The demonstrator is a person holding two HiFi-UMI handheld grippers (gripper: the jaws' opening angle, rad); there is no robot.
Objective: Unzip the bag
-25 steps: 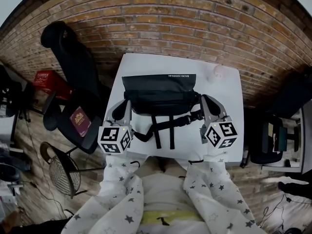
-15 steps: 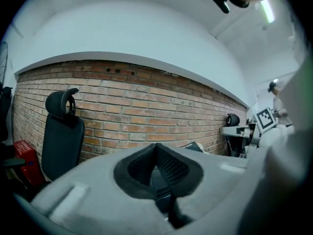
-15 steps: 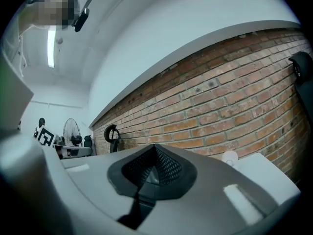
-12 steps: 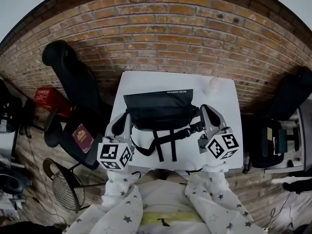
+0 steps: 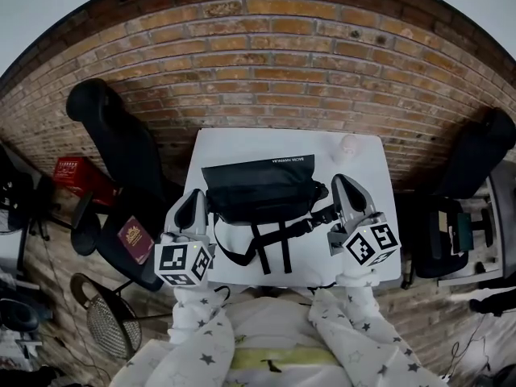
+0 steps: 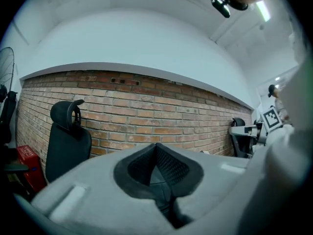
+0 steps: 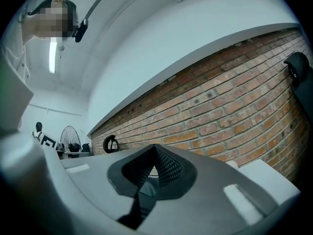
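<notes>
Bag (image 5: 258,185), black with a line of white print along its far edge, lies in the middle of the white surface (image 5: 242,143), its straps (image 5: 270,247) trailing toward the person. At the far left a red crate (image 5: 74,174) sits on the floor beside a black office chair (image 5: 113,131), and a maroon booklet (image 5: 134,239) lies on a dark seat. Next, the left hand-held gripper (image 5: 195,196) stands just beside the bag's left end, its jaws narrow, pressed together with nothing between them. Past the bag, the right hand-held gripper (image 5: 342,182) sits just beside its right end, near the strap buckle, jaws likewise closed on nothing. A small pale object (image 5: 348,145) rests near the surface's far right corner. Another dark chair (image 5: 482,147) stands at the far right.
</notes>
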